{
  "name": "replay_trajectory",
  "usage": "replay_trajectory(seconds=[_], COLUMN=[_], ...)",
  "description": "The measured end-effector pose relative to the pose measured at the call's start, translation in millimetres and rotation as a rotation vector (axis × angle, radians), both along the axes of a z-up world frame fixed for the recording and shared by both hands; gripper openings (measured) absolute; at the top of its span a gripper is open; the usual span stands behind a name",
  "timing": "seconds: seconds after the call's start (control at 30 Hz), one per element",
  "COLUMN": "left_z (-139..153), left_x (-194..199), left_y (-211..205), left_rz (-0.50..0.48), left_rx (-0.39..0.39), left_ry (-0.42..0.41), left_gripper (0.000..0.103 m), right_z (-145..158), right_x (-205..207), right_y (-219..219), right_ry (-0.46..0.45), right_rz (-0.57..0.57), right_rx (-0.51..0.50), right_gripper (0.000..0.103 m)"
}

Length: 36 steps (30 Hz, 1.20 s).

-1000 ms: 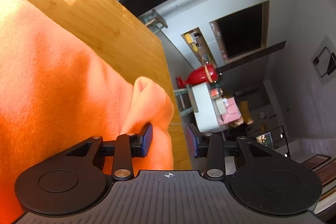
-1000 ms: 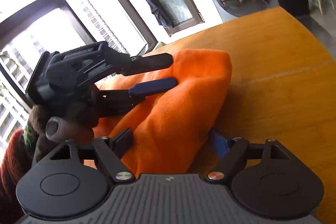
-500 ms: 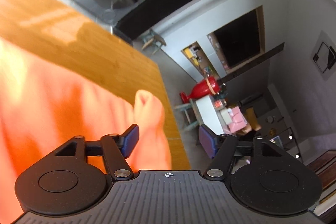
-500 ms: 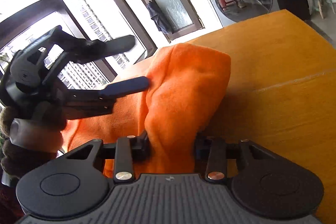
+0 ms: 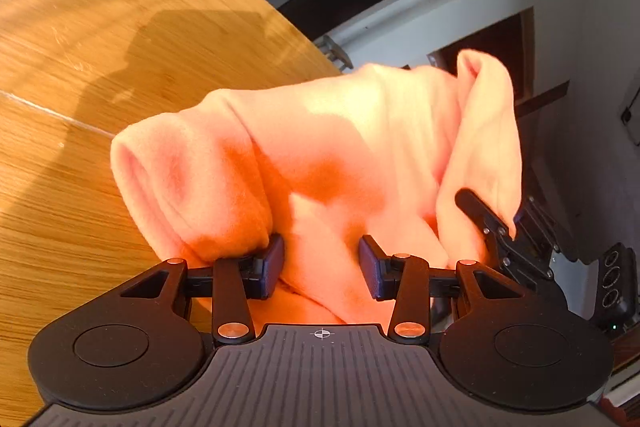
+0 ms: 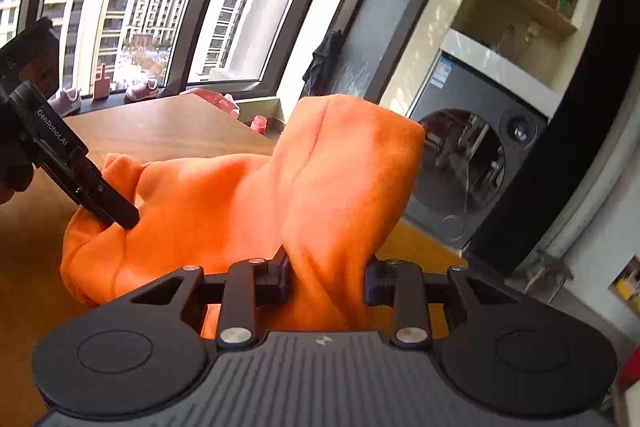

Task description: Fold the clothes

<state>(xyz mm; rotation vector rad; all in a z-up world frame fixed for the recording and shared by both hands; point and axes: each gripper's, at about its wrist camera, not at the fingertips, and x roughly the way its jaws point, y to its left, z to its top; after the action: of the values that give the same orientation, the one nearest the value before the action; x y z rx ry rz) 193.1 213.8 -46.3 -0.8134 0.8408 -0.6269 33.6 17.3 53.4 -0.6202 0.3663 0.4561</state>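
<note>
Item: orange fleece garment [image 6: 248,195], soft and thick, bunched, lifted clear of the honey-coloured wooden table [image 5: 100,39]; one drooping end hangs close over the table on the left.

Left gripper [image 5: 320,263]: blue pads partly closed, with a fold of the fleece lying between them. Whether the pads actually pinch the cloth cannot be told; a gap shows on each side in the left wrist view. In the right wrist view its black finger presses into the garment's low left end.

Right gripper [image 6: 326,277]: jaws narrowed onto a thick upright fold of the fleece, cloth filling the space between the pads; judged a firm hold.

Background: dark-fronted washing machine [image 6: 476,163] beyond the table.

Step in hand, as judged: carrying two held points up and apart to spread the garment before laying a fold.

Handling notes: confirm the left hold before pulling; draw the two grippers apart evenly so the fleece hangs flat; thick pile may slip, so move slowly; lower the hanging end first onto the table.
</note>
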Motion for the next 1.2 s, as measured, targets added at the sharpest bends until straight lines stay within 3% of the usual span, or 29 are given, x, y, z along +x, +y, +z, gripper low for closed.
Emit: replay_trajectory(seconds=[0.1,0.23,0.37,0.5,0.6,0.63,0.67,0.7,0.8,0.87,0.97,1.1,1.2], left_z=[-18,-18,2,39,65,68,72,75,76,67,53,40,36], left_x=[-1,-15,-45,-69,-78,-76,-73,-70,-55,-43,-32,-25,-26], left_y=[-3,6,39,66,79,77,75,72,46,32,23,32,35], left_rz=[-0.027,-0.012,0.062,0.125,0.155,0.154,0.151,0.148,0.124,0.115,0.111,0.132,0.144], left_rx=[-0.038,-0.089,-0.097,-0.081,-0.086,-0.084,-0.082,-0.08,0.003,0.104,0.202,0.157,0.154], left_ry=[0.039,0.044,-0.038,-0.187,-0.29,-0.301,-0.309,-0.317,-0.295,-0.259,-0.206,-0.176,-0.17], left_gripper=[0.048,0.049,0.065,0.086,0.095,0.095,0.095,0.096,0.095,0.089,0.07,0.067,0.066], right_z=[-1,-29,-54,-41,-26,-21,-21,-26,-45,-47,-31,-19,-29], right_x=[-15,-37,-56,-52,-39,-35,-35,-39,-48,-55,-65,-83,-79], right_y=[39,74,87,92,89,87,85,83,87,85,64,32,18], right_ry=[-0.099,-0.114,-0.134,-0.052,0.06,0.102,0.136,0.156,0.135,0.119,0.116,0.03,0.038], right_rz=[0.123,0.281,0.349,0.361,0.351,0.349,0.35,0.356,0.356,0.355,0.358,0.313,0.259], right_rx=[-0.21,-0.423,-0.479,-0.371,-0.201,-0.134,-0.083,-0.062,-0.064,-0.056,0.006,0.026,0.051], right_gripper=[0.031,0.032,0.036,0.036,0.039,0.043,0.053,0.062,0.074,0.078,0.078,0.087,0.087])
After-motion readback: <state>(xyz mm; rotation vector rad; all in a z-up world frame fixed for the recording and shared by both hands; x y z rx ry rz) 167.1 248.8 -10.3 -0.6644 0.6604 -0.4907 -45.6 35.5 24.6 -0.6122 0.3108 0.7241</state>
